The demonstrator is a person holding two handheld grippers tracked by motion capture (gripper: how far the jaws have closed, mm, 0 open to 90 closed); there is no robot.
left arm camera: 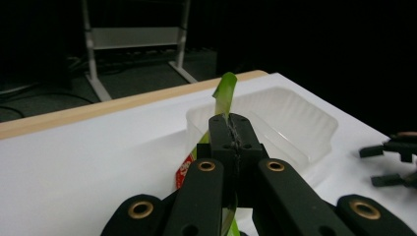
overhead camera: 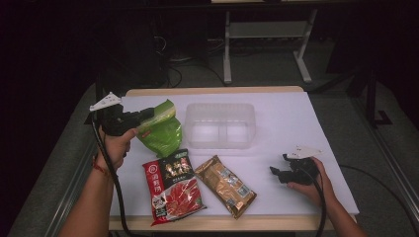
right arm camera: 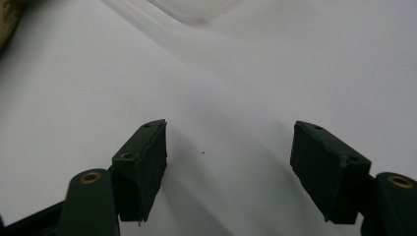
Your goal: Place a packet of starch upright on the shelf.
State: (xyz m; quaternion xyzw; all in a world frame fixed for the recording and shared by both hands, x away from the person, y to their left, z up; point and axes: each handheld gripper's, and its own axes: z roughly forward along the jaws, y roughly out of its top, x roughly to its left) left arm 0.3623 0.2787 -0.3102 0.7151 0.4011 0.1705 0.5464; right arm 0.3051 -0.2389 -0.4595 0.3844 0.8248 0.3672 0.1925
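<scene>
High view: left hand-held gripper [overhead camera: 141,117] pinches the green snack bag [overhead camera: 162,131]; carry it toward three o'clock, over the clear tray [overhead camera: 220,125]. Right hand-held gripper [overhead camera: 279,173] gapes, idle.

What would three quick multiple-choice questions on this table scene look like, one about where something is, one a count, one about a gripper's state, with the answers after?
1. Where is the green packet?
A. inside the clear tray
B. held up in the left gripper, left of the clear tray
C. under the right gripper

2. How many packets lie flat on the white table?
A. two
B. four
C. none

3. How do the right gripper's jaws stand?
A. shut on a packet
B. open with nothing between them
C. shut on the tray's rim

Answers:
1 B: the left gripper pinches the packet's edge beside the clear tray.
2 A: the red packet and the gold packet lie on the table.
3 B: the right gripper shows only bare table between its jaws.
</scene>
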